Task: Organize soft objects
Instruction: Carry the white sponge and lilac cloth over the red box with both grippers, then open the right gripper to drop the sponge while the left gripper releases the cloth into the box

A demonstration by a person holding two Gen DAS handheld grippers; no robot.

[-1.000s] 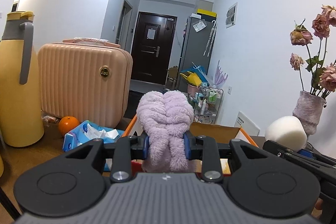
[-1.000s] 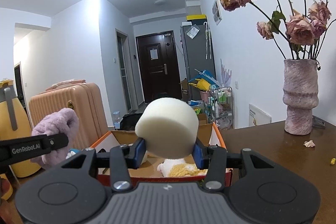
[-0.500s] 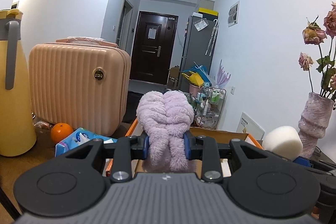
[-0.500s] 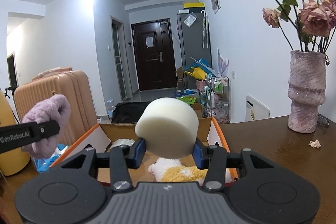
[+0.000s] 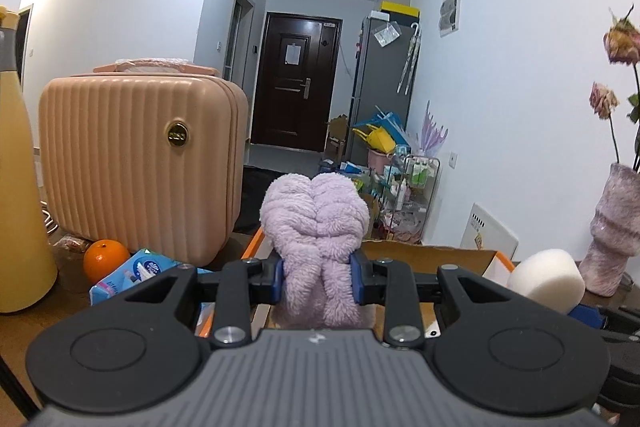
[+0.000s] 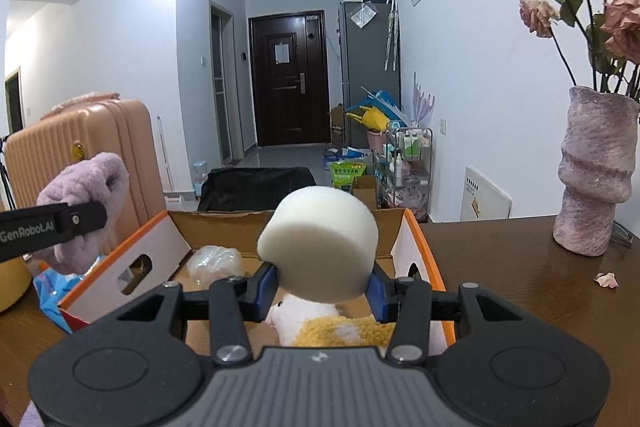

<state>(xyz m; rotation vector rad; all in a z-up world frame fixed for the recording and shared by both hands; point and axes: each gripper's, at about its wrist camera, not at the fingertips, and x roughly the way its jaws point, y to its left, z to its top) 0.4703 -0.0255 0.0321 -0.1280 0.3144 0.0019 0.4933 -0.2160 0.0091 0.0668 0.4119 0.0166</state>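
Two soft things were held above the worktop (image 6: 520, 287): the left gripper (image 5: 318, 277) had its jaws pinching a lilac plush cloth (image 5: 316, 223) low down, the right gripper (image 6: 322, 285) squeezing a white foam block (image 6: 320, 239) at its sides. Both looked light and squashy. Beneath, the cardboard box (image 6: 404, 247) already held a plush toy (image 6: 320, 327) and a clear crumpled bag (image 6: 216, 261).

Left tool (image 6: 52, 227) reads "GenRobot.AI" (white lettering).

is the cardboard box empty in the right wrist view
No, the cardboard box already holds a plush toy and a clear plastic bag.
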